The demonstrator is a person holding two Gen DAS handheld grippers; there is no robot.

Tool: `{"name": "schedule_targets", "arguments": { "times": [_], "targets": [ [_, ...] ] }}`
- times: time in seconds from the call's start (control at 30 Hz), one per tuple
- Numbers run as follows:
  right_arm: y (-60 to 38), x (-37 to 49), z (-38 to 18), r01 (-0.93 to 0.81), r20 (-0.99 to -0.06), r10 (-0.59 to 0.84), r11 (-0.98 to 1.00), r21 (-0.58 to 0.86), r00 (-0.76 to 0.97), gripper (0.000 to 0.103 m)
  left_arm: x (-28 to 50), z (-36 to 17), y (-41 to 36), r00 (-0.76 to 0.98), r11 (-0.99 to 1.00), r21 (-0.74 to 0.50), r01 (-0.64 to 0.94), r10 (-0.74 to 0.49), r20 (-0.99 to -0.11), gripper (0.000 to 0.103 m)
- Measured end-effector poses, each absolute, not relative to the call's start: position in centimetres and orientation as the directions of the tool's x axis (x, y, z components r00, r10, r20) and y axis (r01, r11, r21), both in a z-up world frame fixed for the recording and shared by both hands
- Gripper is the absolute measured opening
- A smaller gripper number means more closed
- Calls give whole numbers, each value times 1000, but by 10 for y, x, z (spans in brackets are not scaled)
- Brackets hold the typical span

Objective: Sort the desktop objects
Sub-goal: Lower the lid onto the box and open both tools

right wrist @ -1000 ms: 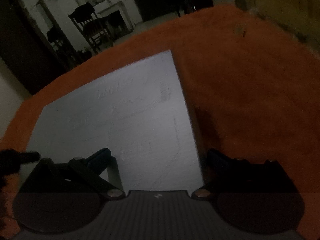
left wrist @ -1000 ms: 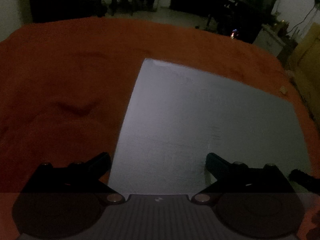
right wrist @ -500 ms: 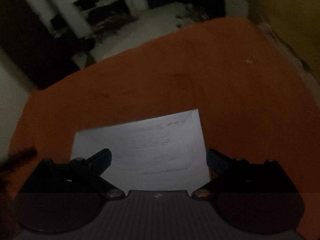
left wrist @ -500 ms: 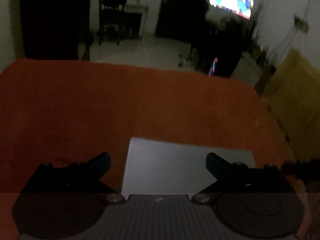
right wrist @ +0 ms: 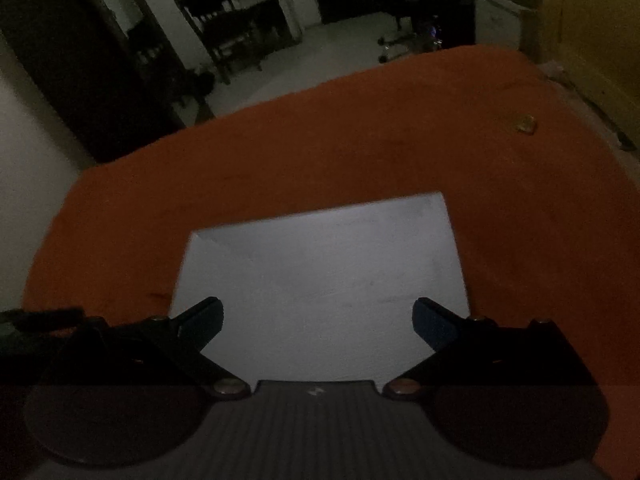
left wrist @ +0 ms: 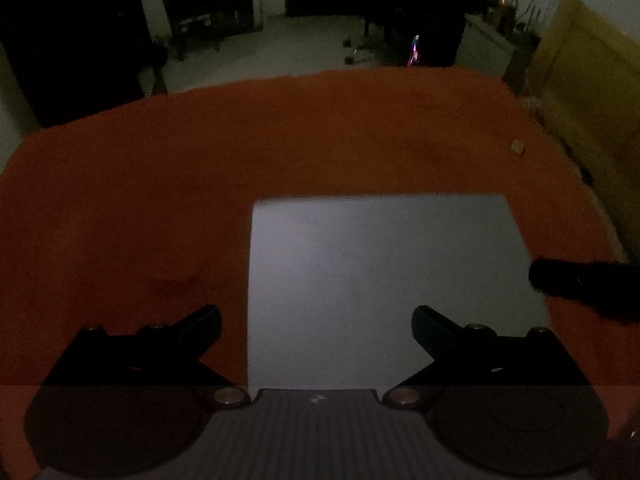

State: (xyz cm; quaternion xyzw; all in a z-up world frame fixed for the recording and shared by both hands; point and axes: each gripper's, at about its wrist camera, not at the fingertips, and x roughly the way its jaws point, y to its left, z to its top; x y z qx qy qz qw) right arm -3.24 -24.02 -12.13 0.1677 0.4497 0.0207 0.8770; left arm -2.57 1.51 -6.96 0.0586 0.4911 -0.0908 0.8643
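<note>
Dim light. My left claw (left wrist: 316,328) is released, jaws wide, nothing between them; right claw (right wrist: 318,326) likewise spread and bare. Both hang over a pale grey sheet (left wrist: 380,280) lying flat on the orange-covered bench (left wrist: 140,200). A small tan scrap (right wrist: 525,123) sits well apart, near the bench's far right edge.

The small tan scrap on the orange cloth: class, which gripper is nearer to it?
Right, though both are far. The small tan scrap lies far ahead-right of the right gripper; the left gripper sits further left, over the white sheet.
</note>
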Motion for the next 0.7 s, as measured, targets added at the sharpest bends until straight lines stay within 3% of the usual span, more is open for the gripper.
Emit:
{"name": "schedule_targets", "arguments": {
  "times": [0.17,0.27,0.5,0.7],
  "targets": [
    [-245,-60,-136,142,-799,187,937,321,571,103,-51,-84,22,493,983,12,184,-81,-866,103],
    [-245,-77,-140,187,-825,164,933,309,541,103,-68,-91,19,542,975,100,196,-23,-840,103],
    [-231,-88,-142,139,-831,91,970,198,549,103,-80,-95,13,484,976,-16,216,-121,-867,103],
    [-224,-89,-151,97,-848,53,988,123,528,103,-83,-111,19,498,975,6,222,-108,-860,103]
  ]
}}
